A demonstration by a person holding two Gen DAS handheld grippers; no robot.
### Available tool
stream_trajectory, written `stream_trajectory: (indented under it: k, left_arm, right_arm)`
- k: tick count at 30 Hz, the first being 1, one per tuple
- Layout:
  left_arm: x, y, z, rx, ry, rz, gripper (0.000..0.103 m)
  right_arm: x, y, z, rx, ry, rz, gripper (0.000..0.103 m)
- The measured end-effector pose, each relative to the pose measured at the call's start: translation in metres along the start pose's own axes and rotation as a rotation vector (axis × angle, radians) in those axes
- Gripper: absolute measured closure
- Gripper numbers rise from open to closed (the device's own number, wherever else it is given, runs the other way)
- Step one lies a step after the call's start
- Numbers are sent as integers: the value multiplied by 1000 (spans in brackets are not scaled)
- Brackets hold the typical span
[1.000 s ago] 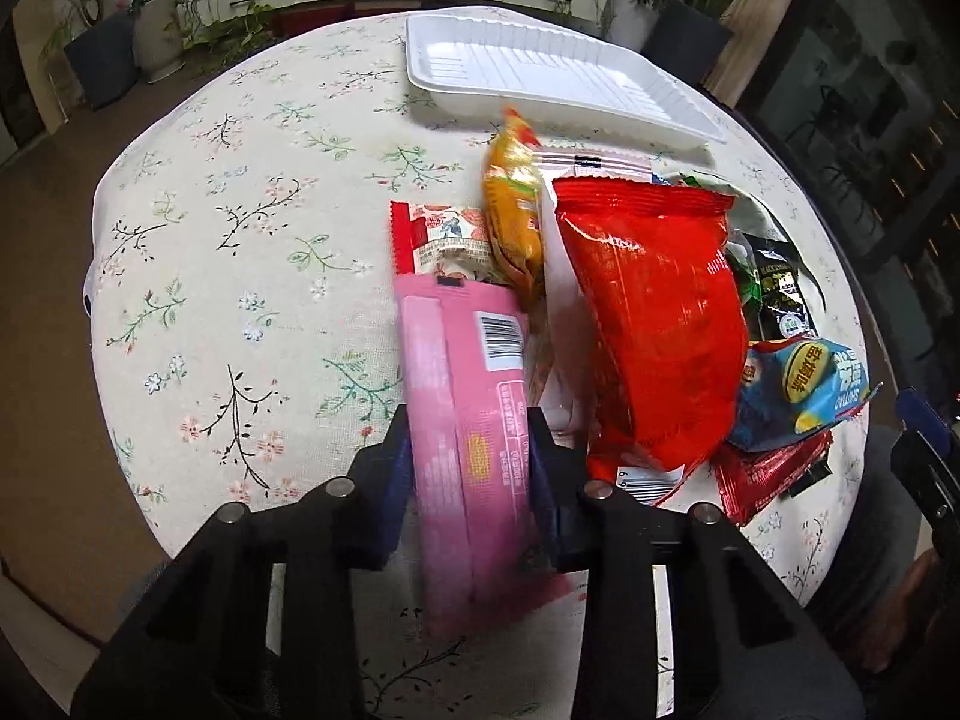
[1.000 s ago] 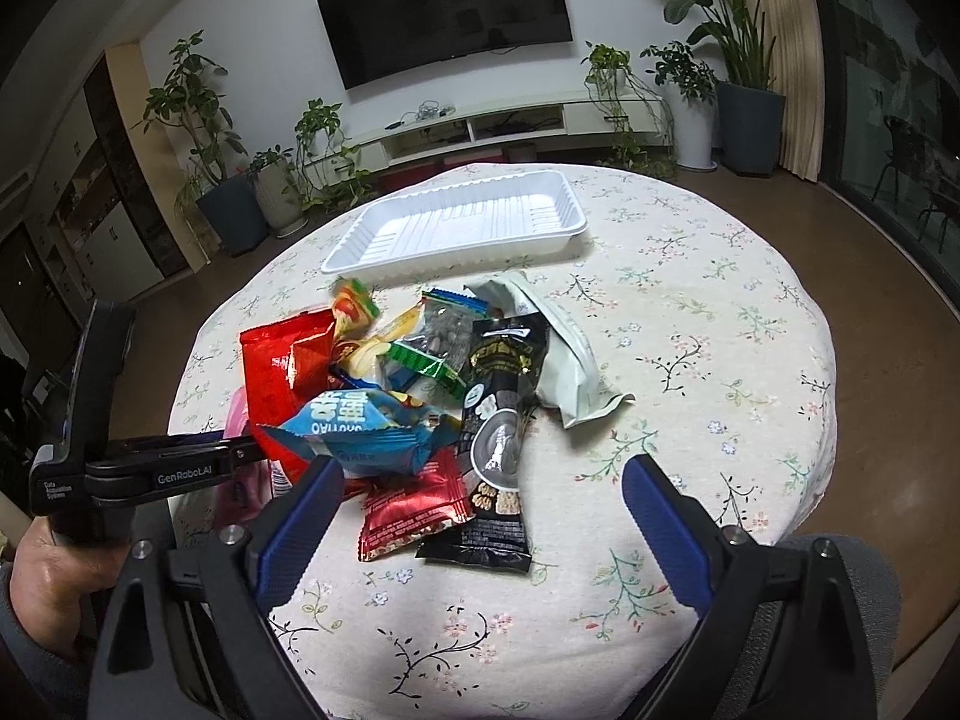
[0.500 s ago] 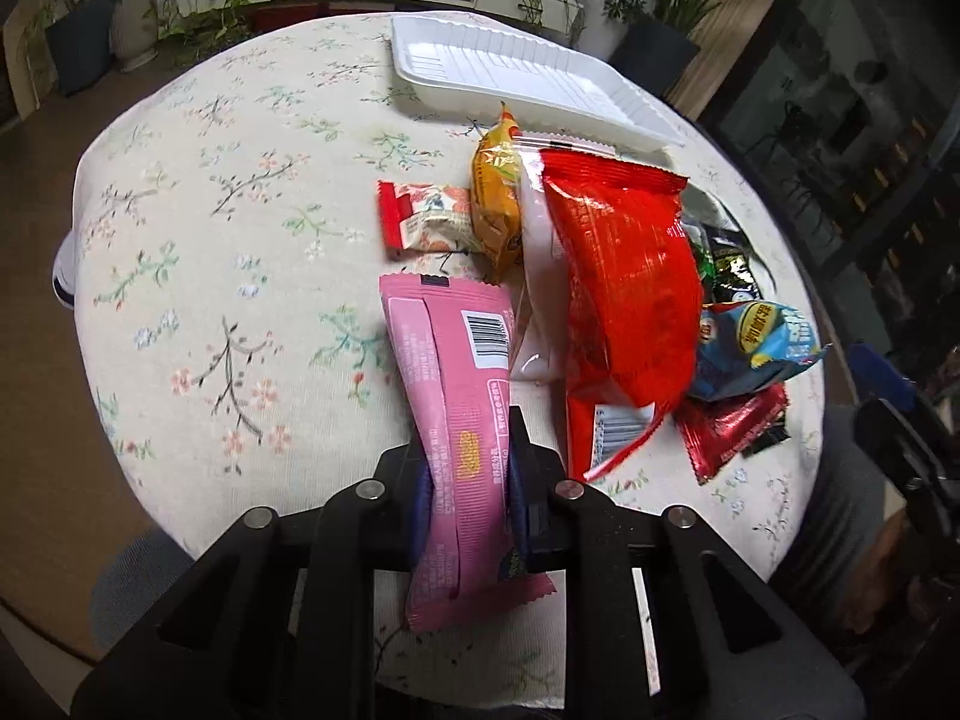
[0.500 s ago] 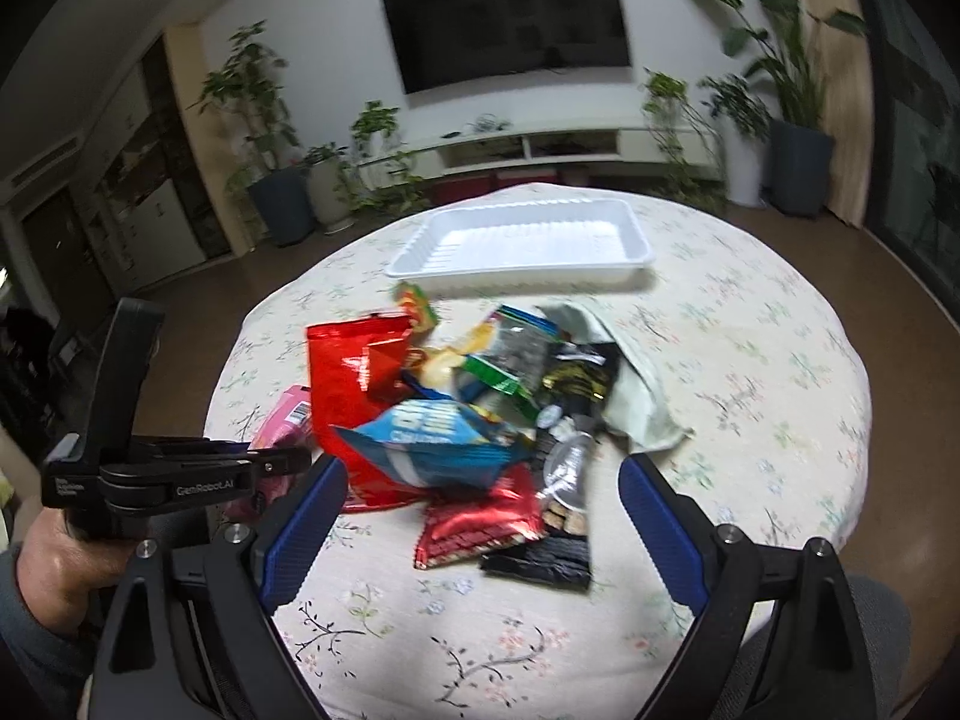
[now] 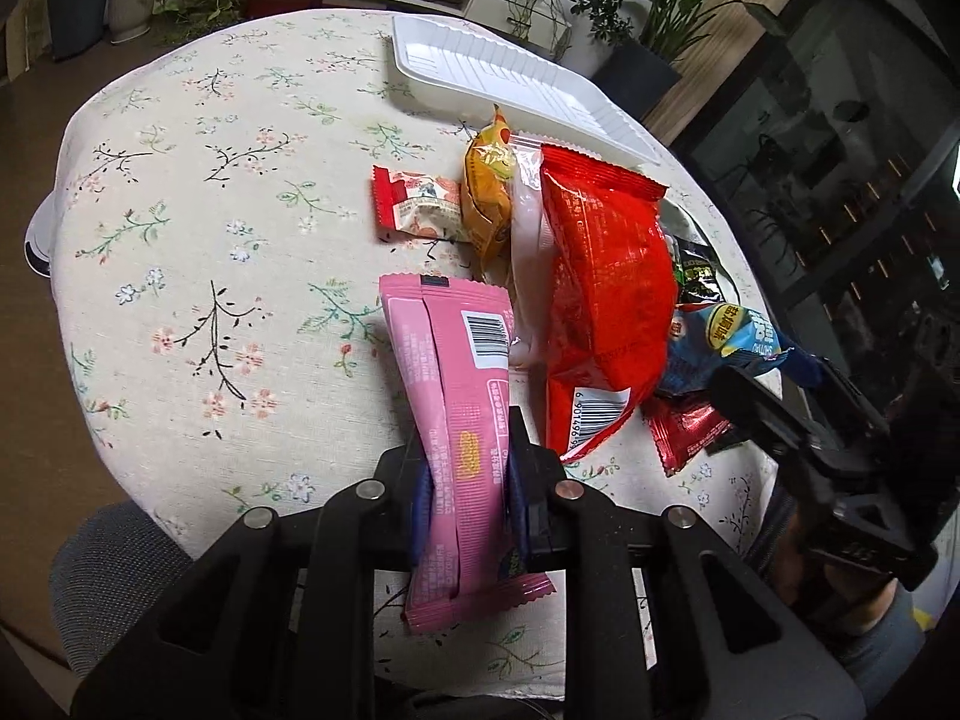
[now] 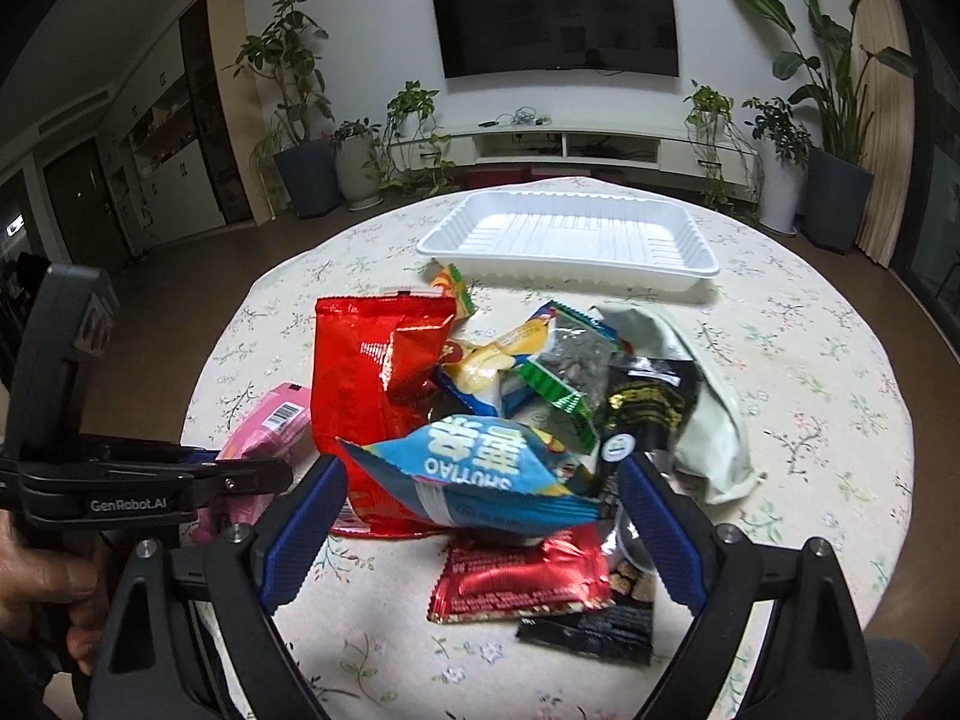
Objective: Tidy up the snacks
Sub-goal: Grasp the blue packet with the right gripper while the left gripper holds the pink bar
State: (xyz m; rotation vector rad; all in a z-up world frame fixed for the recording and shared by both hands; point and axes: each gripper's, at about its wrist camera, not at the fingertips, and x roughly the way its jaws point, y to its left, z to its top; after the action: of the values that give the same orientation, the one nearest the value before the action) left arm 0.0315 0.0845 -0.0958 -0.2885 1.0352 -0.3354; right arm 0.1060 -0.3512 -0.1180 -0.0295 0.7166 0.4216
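Step in hand: first pick. Left gripper is clamped on the pink packet, pinched near its lower end. Right gripper hangs wide open over the blue bag. Next, likely: carry the packet ahead to the white tray, beyond the pile. Surface: round table, floral cloth. Room: wall TV, potted plants.

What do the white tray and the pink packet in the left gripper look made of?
Ribbed white rectangular tray: probably thin moulded foam or plastic, matte, with pressed ridges. Long pink snack packet: thin plastic film, slight sheen, crimped ends; it pinches in where the left gripper clamps it.
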Motion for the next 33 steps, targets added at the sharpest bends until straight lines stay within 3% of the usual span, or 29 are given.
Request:
stream_trajectory:
  k: [4,6,18,23,30,33]
  left_arm:
    - [1,1,0,-3,-2,-8,84]
    - [1,2,0,-5,-4,-12,84]
    - [1,0,-2,-1,-6,-15,84]
    - [0,-1,-2,-2,-8,-16,84]
    - [0,-1,-3,-1,-10,-16,84]
    - [-1,-1,-3,-2,-11,-17,84]
  right_arm:
    - [9,0,-2,-5,32,15,35]
    - [15,-2,-4,4,54,24,39]
    - [9,-10,3,67,-14,84,34]
    - [16,-18,6,107,-26,93,41]
    - [19,-32,7,153,-27,110,62]
    - [19,-35,7,159,-28,112,65]
